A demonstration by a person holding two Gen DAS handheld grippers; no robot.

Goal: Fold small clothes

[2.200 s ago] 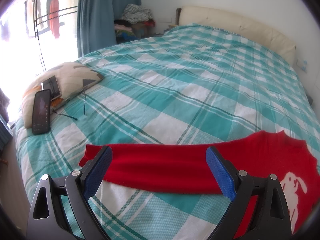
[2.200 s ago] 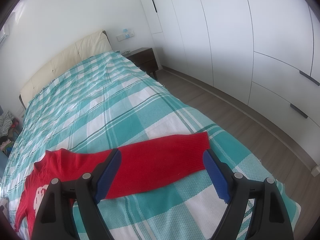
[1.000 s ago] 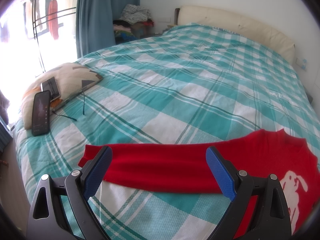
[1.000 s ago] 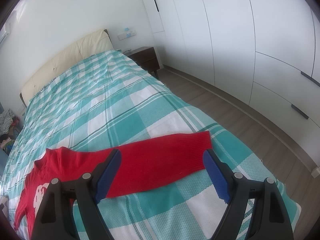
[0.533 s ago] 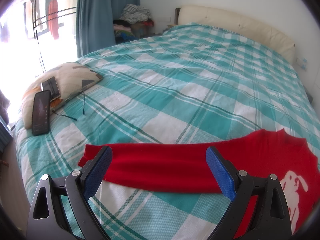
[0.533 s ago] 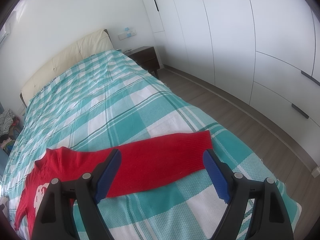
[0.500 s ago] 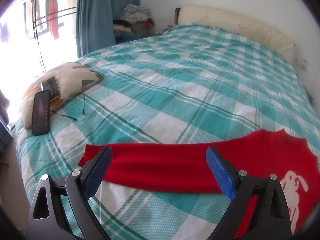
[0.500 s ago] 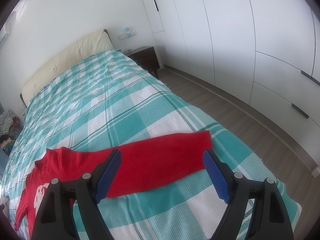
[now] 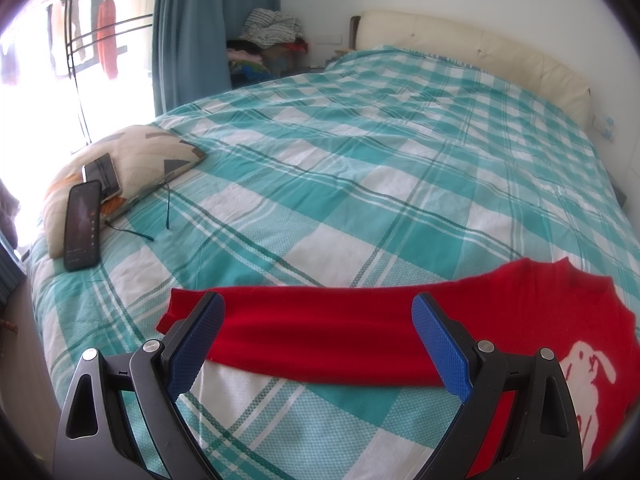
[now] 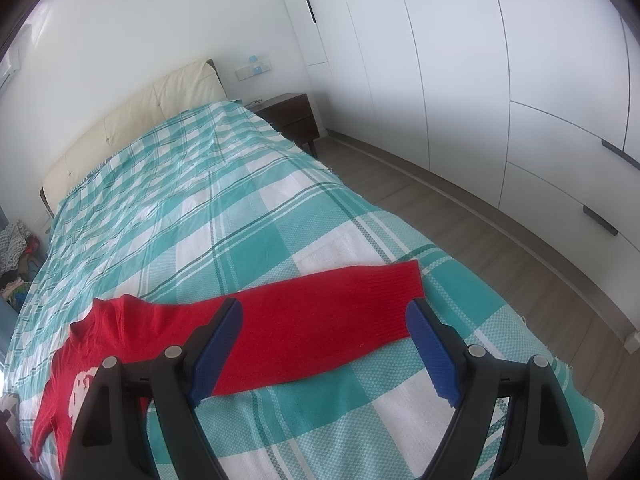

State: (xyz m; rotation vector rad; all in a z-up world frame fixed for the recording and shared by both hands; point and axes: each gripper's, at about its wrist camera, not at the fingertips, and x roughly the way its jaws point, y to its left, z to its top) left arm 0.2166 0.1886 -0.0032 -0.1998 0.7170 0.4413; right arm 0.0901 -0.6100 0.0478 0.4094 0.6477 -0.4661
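The wide bed with the teal-and-white checked cover (image 9: 360, 168) takes up most of both views, and across its near end lies the small red knitted sweater with a white rabbit motif (image 9: 520, 320), front up, body flat and both sleeves stretched straight out to the sides. Compared with the pictures from the last two seconds, almost nothing has changed: the sweater lies in the same place with the same outline, and only the framing drifts by a hair. That stillness suggests the spreading-out is finished and the first fold has not yet begun.

The left sleeve (image 9: 312, 328) runs out toward the beige patterned pillow (image 9: 152, 152) but stops well short of it; the right sleeve (image 10: 332, 316) ends with its ribbed cuff near the bed's edge on the side of the white wardrobe doors (image 10: 500, 80).

The left gripper (image 9: 318, 350) hovers over its sleeve with its blue-padded jaws spread wide and nothing between them. The right gripper (image 10: 324, 348) does the same over the other sleeve, also wide apart and empty. Neither appears to touch the knit.

Judging from this layout, the likely next step is to take a sleeve near its cuff and bring it across the chest.

Two dark smartphones (image 9: 82, 224) rest on the pillow, well apart from the sweater.
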